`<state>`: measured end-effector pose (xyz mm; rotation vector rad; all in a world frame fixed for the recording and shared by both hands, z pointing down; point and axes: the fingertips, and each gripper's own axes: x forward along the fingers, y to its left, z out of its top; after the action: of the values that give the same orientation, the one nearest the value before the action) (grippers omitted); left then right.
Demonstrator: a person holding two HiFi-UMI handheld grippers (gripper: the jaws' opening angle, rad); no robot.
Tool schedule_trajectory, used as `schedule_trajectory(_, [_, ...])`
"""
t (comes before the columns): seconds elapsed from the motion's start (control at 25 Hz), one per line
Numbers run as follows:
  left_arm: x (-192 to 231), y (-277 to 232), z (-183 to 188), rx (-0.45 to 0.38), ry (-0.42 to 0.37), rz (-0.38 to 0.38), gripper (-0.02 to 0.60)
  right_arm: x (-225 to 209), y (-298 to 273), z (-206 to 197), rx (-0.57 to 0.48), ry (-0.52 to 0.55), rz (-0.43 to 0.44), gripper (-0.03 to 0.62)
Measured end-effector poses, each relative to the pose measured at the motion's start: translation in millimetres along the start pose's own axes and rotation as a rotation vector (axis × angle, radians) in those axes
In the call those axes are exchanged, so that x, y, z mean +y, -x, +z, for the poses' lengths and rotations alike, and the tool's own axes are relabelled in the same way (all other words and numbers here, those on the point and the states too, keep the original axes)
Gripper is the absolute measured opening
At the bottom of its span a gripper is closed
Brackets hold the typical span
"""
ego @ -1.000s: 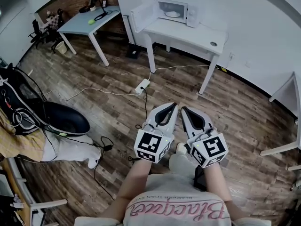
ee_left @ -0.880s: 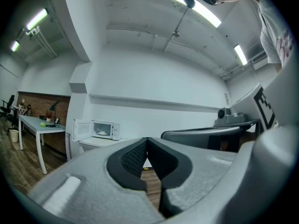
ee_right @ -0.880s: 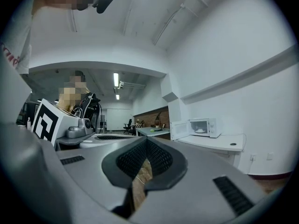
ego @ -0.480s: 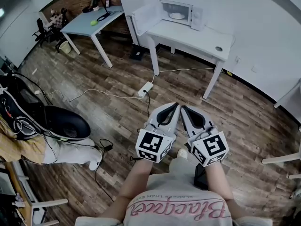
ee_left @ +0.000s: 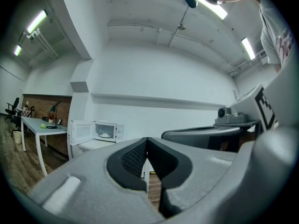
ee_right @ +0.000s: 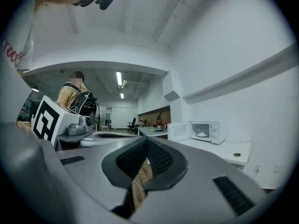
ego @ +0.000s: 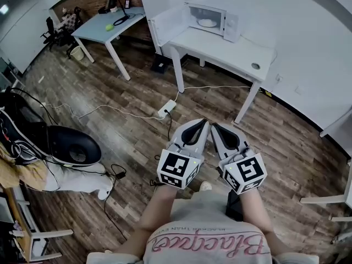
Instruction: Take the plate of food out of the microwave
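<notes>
A white microwave (ego: 212,18) stands on a white table (ego: 231,45) far ahead, its door (ego: 169,23) swung open to the left. Inside lies a white plate of food (ego: 207,22), also visible in the left gripper view (ee_left: 106,135) and the right gripper view (ee_right: 202,135). My left gripper (ego: 204,124) and right gripper (ego: 215,127) are held side by side over the wood floor, well short of the table. Both are shut, tips touching, with nothing between them.
A power strip (ego: 166,109) and white cable (ego: 110,106) lie on the floor before the table. A light-blue desk (ego: 104,23) stands at the back left. A person with a black backpack (ego: 38,136) is at the left. A white table leg (ego: 319,198) shows at the right.
The view has shifted slightly; the table and microwave sit a little lower and nearer in the head view. Both grippers stay shut and side by side.
</notes>
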<state>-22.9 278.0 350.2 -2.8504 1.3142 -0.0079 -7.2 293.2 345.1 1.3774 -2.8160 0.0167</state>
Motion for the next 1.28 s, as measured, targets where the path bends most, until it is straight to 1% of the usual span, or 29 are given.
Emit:
schedule_trajectory(0.24, [2,-31,2,-0.014,-0.012,0.020,0.006,-27,-8,0,-0.005,0.008,0.024,0.005])
schedule_trajectory(0.52, [4,-65,7,-0.005,-0.005,0.018,0.006,-62,-17,5,-0.004,0.000,0.016,0.005])
schedule_trajectory(0.76, [7,-66,5,-0.011,-0.005,0.025,0.006,-65,-18,2,-0.008,-0.002,0.009,0.005])
schedule_trajectory(1.16, [24,-71,-10,0.003,0.025,0.057,0.006,-75,-30,-10,0.004,-0.027,0.008,0.005])
schedule_trajectory(1.28, [29,-80,-8,0.002,0.015,0.052,0.006,-83,-38,-9,-0.004,-0.034,0.007,0.005])
